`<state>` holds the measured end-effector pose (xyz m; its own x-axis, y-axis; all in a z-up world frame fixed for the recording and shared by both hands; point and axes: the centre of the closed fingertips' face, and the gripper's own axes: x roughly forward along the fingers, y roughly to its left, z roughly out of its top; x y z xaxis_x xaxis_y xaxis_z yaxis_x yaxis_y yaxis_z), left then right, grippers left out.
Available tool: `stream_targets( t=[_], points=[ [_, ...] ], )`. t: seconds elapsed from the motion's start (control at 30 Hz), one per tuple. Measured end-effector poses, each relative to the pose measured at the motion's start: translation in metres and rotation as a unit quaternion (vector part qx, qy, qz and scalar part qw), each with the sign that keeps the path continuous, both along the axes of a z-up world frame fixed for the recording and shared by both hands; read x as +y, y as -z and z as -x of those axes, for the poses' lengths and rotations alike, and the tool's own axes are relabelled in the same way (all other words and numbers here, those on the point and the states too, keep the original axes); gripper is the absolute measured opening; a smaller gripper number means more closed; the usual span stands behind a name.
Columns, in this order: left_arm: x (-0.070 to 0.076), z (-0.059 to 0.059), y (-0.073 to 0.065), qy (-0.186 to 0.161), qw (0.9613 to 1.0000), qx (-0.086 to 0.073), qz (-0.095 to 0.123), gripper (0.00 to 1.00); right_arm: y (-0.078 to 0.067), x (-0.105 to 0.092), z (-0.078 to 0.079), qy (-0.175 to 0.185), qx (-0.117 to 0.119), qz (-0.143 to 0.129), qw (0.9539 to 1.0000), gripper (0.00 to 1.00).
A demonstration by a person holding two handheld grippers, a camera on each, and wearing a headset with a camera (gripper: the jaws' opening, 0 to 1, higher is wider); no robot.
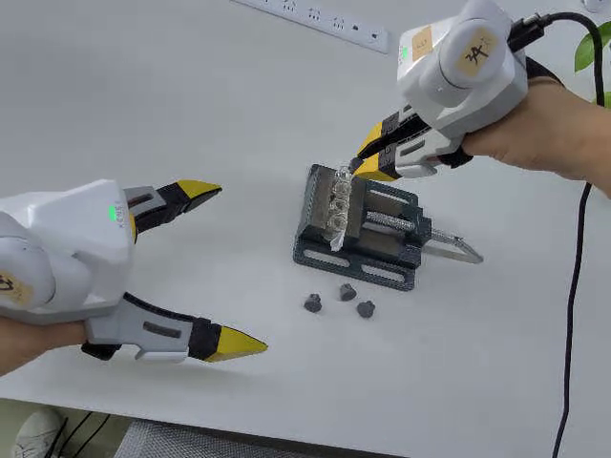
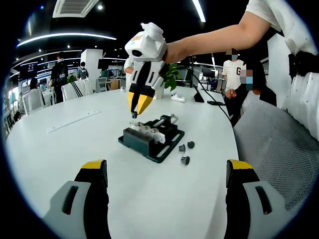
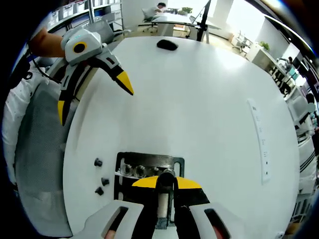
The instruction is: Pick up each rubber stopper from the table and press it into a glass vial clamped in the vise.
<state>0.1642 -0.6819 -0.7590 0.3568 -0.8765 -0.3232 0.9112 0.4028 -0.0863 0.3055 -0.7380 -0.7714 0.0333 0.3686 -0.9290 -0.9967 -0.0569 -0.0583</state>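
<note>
A dark vise [image 1: 382, 256] stands mid-table and clamps a row of clear glass vials [image 1: 336, 205]. My right gripper [image 1: 359, 168] hovers over the far end of that row, shut on a small grey rubber stopper [image 3: 166, 178] held just above the vials [image 3: 137, 171]. Three more stoppers [image 1: 347, 292] lie loose on the table in front of the vise. Well left of the vise, my left gripper [image 1: 229, 267] stands wide open with nothing between its jaws. From the left gripper view, the right gripper [image 2: 134, 112] points down at the vise [image 2: 160, 149], with the loose stoppers [image 2: 185, 160] beside it.
A white power strip [image 1: 325, 19] lies at the table's far edge. A black cable [image 1: 575, 286] runs down the right side. The table's near edge is close below my left gripper. People stand and sit in the room behind the table [image 2: 55, 144].
</note>
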Motion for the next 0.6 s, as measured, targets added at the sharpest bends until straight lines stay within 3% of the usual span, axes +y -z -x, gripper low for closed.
stream_targets(
  t=[0.6],
  points=[
    [0.0019,-0.0024,0.0016,-0.005,1.0000,0.003,0.005,0.99,0.0095,0.0032,-0.0023,-0.006,0.005,0.008,0.9999,0.06]
  ],
)
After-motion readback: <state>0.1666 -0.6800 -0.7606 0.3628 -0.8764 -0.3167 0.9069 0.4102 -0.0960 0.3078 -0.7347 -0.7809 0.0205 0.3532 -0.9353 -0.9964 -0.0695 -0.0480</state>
